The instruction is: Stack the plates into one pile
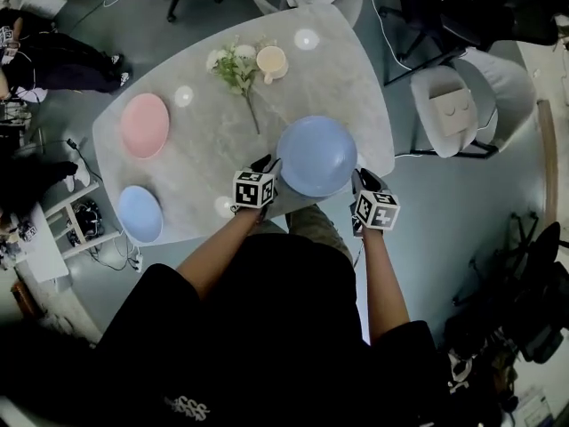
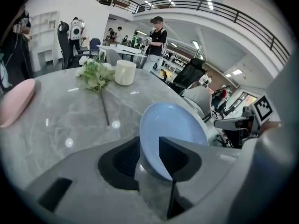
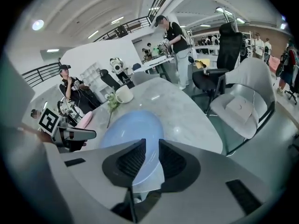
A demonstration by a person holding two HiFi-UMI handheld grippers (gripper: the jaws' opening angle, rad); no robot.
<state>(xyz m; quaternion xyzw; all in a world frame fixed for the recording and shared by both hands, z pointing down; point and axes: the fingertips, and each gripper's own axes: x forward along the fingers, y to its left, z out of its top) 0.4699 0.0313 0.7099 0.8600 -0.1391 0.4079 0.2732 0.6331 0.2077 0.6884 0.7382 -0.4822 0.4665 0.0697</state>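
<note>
- The large blue plate [image 1: 316, 154] is lying at the near edge of the surface [image 1: 204, 149], right of its middle and between the two grippers.
- The left gripper [image 2: 149, 143] is pointing down at the plate's left near rim. It is released. Its jaws are standing apart and straddling the rim, with one jaw outside the plate and the other over its inside. The pads are not pinching the rim.
- The right gripper [image 3: 152, 146] is pointing down at the plate's right near rim. It is also released. Its jaws are standing a little apart, with blue plate showing in the gap. The right jaw is sitting just outside the rim and the left jaw over the plate's inside.
- The pink plate [image 1: 145, 124] is lying on the left side of the surface, well apart from the large blue plate.
- The small blue plate [image 1: 140, 213] is lying nearer than the pink one, at the left near corner and apart from it.
- The flowers [image 1: 236, 65] are lying at the far side, with a cup [image 1: 271, 62] standing just to their right.
</note>
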